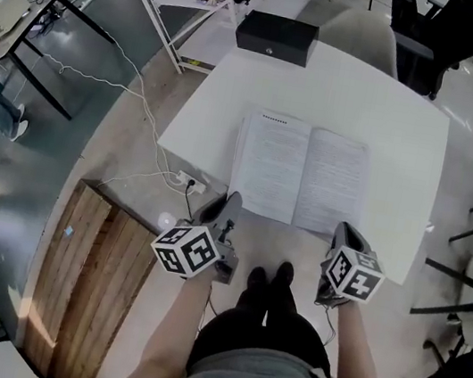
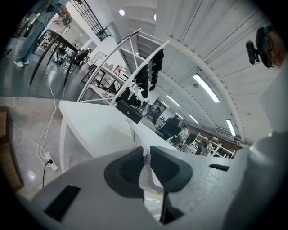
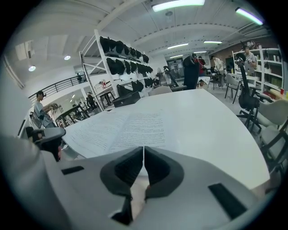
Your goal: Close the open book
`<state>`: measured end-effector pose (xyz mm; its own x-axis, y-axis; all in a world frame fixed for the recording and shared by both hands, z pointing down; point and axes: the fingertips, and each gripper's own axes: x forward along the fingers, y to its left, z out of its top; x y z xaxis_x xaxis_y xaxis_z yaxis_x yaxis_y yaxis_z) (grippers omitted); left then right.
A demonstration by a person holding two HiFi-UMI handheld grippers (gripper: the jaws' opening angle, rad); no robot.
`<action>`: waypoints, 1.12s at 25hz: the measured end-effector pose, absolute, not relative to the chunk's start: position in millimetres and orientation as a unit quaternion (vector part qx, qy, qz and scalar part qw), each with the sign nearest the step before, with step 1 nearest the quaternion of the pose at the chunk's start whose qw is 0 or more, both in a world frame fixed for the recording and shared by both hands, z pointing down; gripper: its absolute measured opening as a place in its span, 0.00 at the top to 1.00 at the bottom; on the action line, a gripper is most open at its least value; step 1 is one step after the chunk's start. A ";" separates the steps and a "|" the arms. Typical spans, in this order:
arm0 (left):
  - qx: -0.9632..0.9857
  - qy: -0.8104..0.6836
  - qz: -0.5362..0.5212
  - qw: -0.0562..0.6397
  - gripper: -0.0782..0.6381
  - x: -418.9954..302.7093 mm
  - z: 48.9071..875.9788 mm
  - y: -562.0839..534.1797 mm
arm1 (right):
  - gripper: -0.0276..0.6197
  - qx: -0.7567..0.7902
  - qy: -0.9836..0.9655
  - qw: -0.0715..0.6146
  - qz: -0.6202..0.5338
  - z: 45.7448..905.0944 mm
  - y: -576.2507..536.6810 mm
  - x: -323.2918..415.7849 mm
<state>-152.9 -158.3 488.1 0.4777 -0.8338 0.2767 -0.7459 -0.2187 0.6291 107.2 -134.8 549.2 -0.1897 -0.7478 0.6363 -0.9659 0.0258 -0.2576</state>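
- Where the floor shows to the left of the table [image 1: 388, 102], a wooden board [image 1: 94, 276] lies flat. A white power strip [image 1: 190, 186] sits just below the table's near-left corner.
- At that side the left gripper [image 1: 230, 202] meets the book [image 1: 301, 173] at the book's near-left corner. Its jaws are drawn almost together and pinch a thin white sheet of the book. In the left gripper view that sheet stands on edge between the pads and rises past the tips.
- On the table's far-left corner rests a black box [image 1: 276, 37], well apart from the book and from both grippers.
- Against the table's near edge, the book lies open and flat with its print facing up. Its spine runs from the near edge toward the far edge, and stacked leaf edges show along its left side.
- At the book's near-right corner sits the right gripper [image 1: 343, 231]. Its jaws are closed to a hairline, and the right-hand page spreads out directly ahead of the tips. Whether a leaf is caught in that hairline cannot be made out.
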 end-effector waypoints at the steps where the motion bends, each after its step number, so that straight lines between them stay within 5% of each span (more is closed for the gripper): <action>1: 0.781 -0.505 -0.058 0.362 0.82 -150.9 485.2 -158.9 | 0.94 0.615 -0.696 0.165 0.331 549.6 -134.6 106.9; 28: 0.853 -0.415 -0.035 0.314 0.83 -74.7 438.2 -164.7 | 0.94 0.648 -0.664 0.164 0.335 551.1 -114.4 134.5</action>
<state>-74.7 -164.7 438.2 0.6525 -0.7307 0.2009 -0.6866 -0.4580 0.5647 134.5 -114.4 551.1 -0.1068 -0.7512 0.6514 -0.9704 -0.0638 -0.2327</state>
